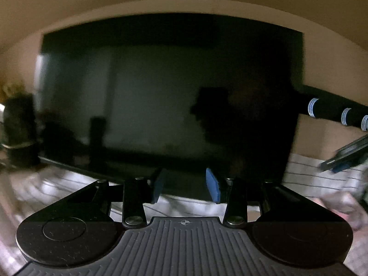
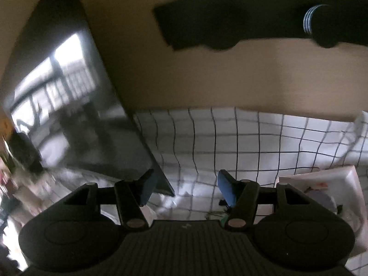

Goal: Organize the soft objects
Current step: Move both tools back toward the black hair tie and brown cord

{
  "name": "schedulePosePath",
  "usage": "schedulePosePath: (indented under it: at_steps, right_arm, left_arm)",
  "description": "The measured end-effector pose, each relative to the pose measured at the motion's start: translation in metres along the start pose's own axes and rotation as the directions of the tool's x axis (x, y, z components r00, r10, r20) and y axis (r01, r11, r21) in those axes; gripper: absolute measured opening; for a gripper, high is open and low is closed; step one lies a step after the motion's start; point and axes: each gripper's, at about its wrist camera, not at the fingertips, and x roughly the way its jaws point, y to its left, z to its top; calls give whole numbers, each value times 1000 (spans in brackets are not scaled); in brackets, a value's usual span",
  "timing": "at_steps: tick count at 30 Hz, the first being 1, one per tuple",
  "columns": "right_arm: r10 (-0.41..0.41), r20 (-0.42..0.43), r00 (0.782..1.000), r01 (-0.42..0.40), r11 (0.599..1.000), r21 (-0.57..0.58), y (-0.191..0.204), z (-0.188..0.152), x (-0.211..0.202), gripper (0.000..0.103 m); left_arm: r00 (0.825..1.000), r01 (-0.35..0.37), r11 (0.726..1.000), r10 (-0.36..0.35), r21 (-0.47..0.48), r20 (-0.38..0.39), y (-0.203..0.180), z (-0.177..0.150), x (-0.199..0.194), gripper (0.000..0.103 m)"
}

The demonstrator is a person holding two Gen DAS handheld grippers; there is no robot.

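Checked cloth lies spread beside dark TV screen; left gripper and right gripper both open, empty. Between grabs; next needs picking a soft item.

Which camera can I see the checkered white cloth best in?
The right wrist view: the checkered cloth spreads wide and fairly sharp beyond the open right gripper. The left wrist view shows only blurry strips beside the big dark screen.
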Motion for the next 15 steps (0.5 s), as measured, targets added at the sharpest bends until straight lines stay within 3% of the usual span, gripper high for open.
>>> schedulePosePath:
  at_steps: [5, 10, 15]
  right_arm:
    - [-32, -206, 978, 25, 999, -39, -13, -5, 54, 60]
    - [-54, -337, 940, 25, 996, -89, -28, -5, 106, 60]
    - [-115, -450, 886, 42, 985, -167, -37, -7, 171, 60]
  left_arm:
    - [984, 132, 991, -132, -9, -121, -38, -38, 27, 44]
    - [933, 269, 963, -268, -26, -241, -99, -92, 62, 44]
    - [892, 297, 954, -290, -34, -346, -140, -126, 96, 44]
